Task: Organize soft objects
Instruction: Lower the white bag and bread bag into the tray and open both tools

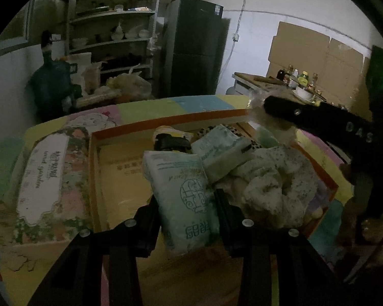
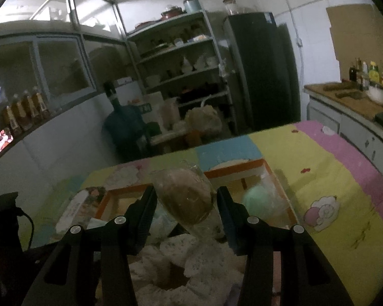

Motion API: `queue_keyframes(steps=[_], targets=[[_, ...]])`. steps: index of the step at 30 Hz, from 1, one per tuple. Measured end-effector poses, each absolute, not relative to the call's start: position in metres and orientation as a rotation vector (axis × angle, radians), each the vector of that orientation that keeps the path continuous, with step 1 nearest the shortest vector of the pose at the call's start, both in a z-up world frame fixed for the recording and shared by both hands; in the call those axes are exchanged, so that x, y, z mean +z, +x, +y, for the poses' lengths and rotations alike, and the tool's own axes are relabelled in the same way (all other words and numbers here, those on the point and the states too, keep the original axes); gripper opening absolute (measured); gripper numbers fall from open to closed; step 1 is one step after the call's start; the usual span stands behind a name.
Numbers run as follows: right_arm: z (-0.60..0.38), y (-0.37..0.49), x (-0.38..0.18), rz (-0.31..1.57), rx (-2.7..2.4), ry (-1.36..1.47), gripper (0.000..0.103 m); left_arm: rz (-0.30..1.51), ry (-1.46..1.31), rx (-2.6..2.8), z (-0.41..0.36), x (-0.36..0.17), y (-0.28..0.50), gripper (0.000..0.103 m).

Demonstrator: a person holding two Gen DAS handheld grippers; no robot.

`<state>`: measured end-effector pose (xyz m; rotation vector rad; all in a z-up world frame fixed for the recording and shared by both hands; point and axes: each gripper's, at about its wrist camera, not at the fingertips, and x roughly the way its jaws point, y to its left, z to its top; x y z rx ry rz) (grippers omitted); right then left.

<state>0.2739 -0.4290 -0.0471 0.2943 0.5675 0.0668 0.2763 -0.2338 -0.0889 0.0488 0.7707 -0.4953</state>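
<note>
Your left gripper (image 1: 187, 199) squeezes the tissue pack (image 1: 183, 196); your right gripper (image 2: 186, 201) squeezes the wrapped bun (image 2: 185, 199). Set both gently into the box's (image 1: 94, 168) empty left side.

Tissue packs (image 1: 181, 191) and crumpled cloth (image 1: 275, 178) lie, apparently, inside the box (image 1: 94, 153).

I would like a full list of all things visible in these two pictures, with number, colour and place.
tissue pack: one, pale green-white, between left gripper's fingers
wrapped bun: one, brown in clear plastic, between right gripper's fingers
second tissue pack: one, pale green, in box
speckled cloth: one, white, in box
box: one, orange-rimmed, on mat
mat: one, pastel patches
fridge: one, dark, at wall
shelf rack: one, grey
left gripper: black
right gripper: black
</note>
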Motion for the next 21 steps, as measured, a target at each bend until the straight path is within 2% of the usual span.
queue_keyframes(steps=[21], targets=[[-0.430,0.304,-0.079,0.688,0.044,0.278,0.052,0.819,0.005,-0.509,-0.236,-0.104,0.287,0.044]])
